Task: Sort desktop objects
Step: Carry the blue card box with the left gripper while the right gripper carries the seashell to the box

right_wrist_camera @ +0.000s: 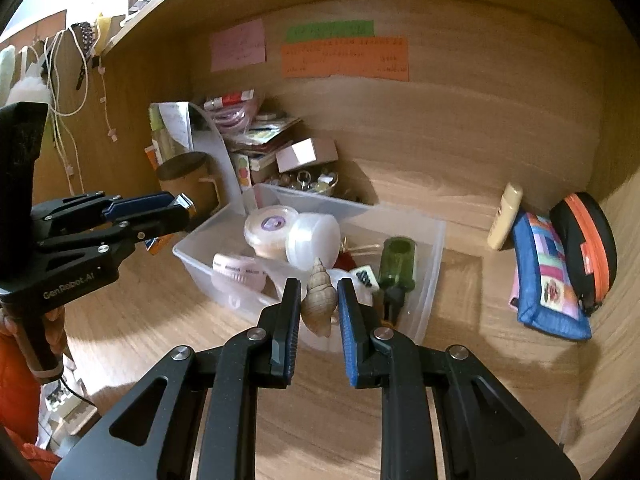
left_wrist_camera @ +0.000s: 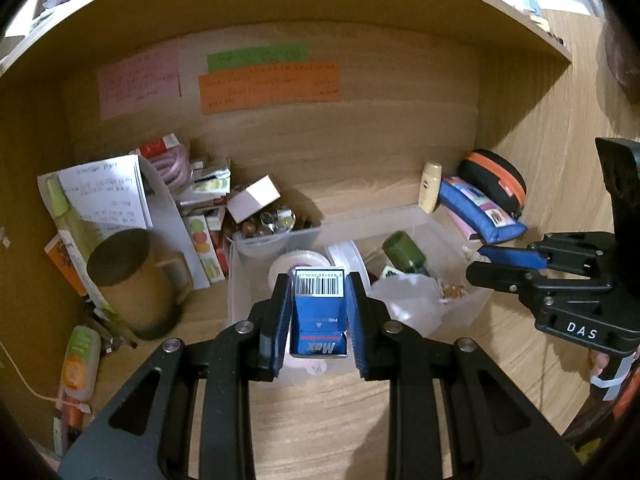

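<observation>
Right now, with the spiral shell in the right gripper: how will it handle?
The shell looks rigid, probably brittle at its pointed tip. Its tapered, curved sides give the right gripper little flat contact, so it may twist or slip. Set down, it would likely roll.

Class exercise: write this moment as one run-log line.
left gripper: shut on blue staple box | right gripper: shut on seashell | both above clear bin

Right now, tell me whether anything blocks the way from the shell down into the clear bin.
Nothing visible does. The right gripper holds the shell above the near edge of the open clear bin, with only air under it. Jars and a green bottle already crowd the bin's floor.
</observation>
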The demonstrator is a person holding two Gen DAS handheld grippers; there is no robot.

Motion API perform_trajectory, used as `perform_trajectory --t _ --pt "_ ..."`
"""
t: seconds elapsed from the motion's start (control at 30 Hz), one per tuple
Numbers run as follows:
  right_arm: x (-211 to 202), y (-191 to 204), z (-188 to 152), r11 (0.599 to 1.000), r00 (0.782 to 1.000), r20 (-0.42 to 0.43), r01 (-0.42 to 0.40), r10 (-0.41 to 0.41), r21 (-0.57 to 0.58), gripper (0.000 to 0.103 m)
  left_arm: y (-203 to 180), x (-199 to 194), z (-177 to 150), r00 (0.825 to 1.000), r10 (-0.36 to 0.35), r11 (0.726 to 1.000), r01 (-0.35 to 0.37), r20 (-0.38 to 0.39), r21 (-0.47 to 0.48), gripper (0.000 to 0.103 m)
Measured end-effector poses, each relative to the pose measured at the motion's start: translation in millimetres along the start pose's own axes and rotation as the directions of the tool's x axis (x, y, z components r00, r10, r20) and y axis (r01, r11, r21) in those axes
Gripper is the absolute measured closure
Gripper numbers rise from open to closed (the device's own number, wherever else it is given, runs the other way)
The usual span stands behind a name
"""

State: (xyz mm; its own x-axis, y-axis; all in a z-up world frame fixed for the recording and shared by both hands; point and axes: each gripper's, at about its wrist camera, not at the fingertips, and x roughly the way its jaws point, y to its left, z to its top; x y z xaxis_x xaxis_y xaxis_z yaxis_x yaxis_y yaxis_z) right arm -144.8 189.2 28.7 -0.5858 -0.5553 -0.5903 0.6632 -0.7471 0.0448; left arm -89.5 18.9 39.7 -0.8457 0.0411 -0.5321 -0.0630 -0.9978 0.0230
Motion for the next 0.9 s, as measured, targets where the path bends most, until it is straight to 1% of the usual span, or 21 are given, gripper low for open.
perform_trajectory --t 0.13,0.3,0.53,0.77,0.9 --pt "6.6 -1.0 9.0 1.000 1.000 0.007 -0.001 0.001 0.003 0.086 7.2 6.5 5.3 1.000 -0.016 1.000 0.016 -0.003 -0.017 0.077" --pt "19.6 -4.1 16.9 1.000 1.000 0.008 -0.005 0.005 0.015 0.086 7.1 20.7 6.5 0.999 -0.022 1.000 0.022 -0.024 0.004 0.077" --pt "44.2 -11.2 20.7 0.999 0.999 -0.017 -0.031 0.031 0.043 0.086 4.6 45.5 5.6 0.997 -0.049 0.999 0.050 -0.059 0.007 0.077" --pt "69.2 -13.1 19.5 0.997 0.997 -0.051 -0.056 0.060 0.062 0.086 1.1 72.7 -0.6 0.991 -0.079 0.997 0.080 -0.108 -0.001 0.077" --pt "80.4 -14.5 18.1 0.996 0.996 -0.064 -0.056 0.061 0.071 0.086 0.6 86.3 -3.3 0.987 -0.088 0.996 0.088 -0.132 -0.008 0.077"
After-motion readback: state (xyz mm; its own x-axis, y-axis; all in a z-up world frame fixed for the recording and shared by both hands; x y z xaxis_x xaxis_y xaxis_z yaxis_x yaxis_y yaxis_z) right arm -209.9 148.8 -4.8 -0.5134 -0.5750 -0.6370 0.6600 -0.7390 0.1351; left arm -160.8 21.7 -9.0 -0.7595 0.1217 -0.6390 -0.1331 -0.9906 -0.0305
